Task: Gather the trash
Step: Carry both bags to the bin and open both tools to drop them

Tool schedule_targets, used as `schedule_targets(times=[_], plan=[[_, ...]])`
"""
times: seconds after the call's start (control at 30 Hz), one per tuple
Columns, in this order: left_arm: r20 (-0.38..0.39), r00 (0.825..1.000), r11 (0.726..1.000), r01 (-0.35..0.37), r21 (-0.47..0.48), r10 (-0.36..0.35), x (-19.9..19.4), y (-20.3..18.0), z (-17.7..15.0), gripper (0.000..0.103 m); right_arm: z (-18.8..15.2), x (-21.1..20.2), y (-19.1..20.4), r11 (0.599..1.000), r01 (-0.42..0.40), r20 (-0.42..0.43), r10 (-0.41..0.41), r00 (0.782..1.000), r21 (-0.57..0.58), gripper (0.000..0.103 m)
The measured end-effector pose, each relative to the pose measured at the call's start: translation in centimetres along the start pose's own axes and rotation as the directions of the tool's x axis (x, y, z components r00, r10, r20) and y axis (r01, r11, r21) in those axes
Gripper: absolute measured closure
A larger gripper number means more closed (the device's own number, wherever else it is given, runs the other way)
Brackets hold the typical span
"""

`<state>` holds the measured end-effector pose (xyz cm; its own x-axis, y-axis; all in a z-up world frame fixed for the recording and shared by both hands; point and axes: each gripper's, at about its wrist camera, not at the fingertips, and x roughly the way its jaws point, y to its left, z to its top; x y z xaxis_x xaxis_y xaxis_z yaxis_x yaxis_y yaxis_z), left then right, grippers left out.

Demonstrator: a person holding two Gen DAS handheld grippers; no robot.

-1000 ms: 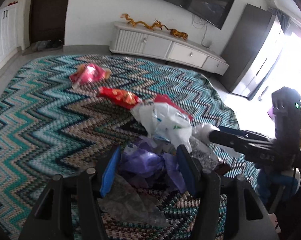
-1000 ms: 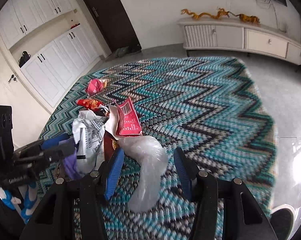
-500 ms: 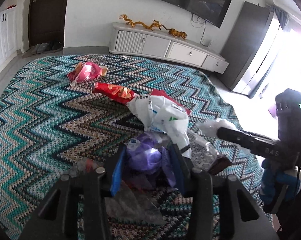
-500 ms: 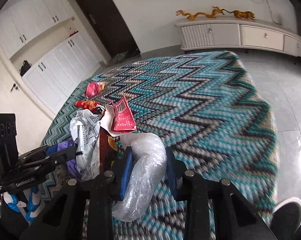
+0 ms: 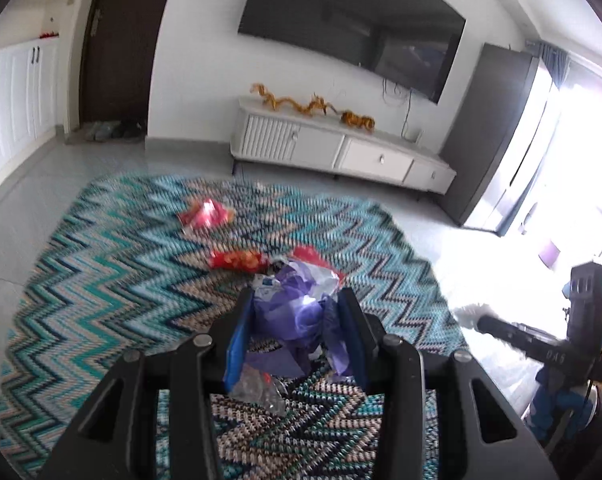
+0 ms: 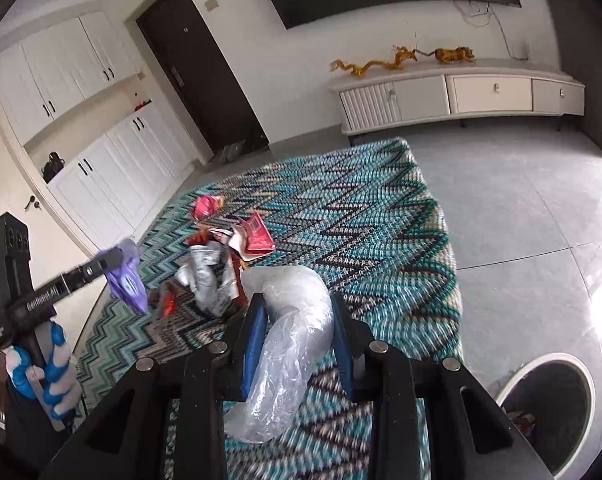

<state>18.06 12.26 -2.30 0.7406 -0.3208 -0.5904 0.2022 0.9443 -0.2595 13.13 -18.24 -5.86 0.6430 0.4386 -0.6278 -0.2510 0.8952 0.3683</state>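
My left gripper point(image 5: 295, 306) is shut on a crumpled purple plastic bag point(image 5: 289, 312) and holds it above the zigzag rug point(image 5: 101, 280); the purple bag also shows in the right wrist view point(image 6: 127, 280). My right gripper point(image 6: 297, 312) is shut on a clear plastic bag point(image 6: 289, 336), also lifted. On the rug lie a pink wrapper point(image 5: 205, 216), a red snack wrapper point(image 5: 237, 260), and a pile of white and red wrappers point(image 6: 225, 264). A clear scrap point(image 5: 257, 390) lies below the left gripper.
A white-rimmed round bin point(image 6: 549, 408) stands on the tiled floor at lower right of the right wrist view. A white TV cabinet point(image 5: 341, 152) lines the far wall. White cupboards point(image 6: 101, 184) and a dark door point(image 6: 205, 76) are to the left.
Both grippers closed on their bags and lifted them off the rug. The views have tilted up and the trash pile now lies farther below.
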Motion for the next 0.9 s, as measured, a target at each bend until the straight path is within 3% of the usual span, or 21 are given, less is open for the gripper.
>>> schedule_targets(times=[0.17, 0.5, 0.9], plan=[[0.088, 0.996, 1.0, -0.025, 0.012, 0.024, -5.0, -0.7, 1.0, 0.063, -0.7, -3.4, 0.8, 1.0, -0.012, 0.057, 0.012, 0.998, -0.005, 0.074], [0.188, 0.981, 0.999, -0.045, 0.02, 0.04, -12.4, -3.0, 1.2, 0.063, -2.5, -10.5, 1.7, 1.0, -0.028, 0.171, 0.029, 0.985, -0.008, 0.074], [0.237, 0.968, 0.991, 0.051, 0.127, -0.08, -15.0, -11.3, 1.7, 0.063, -5.4, -19.4, -0.6, 0.999, 0.025, 0.323, -0.038, 0.946, 0.044, 0.073]])
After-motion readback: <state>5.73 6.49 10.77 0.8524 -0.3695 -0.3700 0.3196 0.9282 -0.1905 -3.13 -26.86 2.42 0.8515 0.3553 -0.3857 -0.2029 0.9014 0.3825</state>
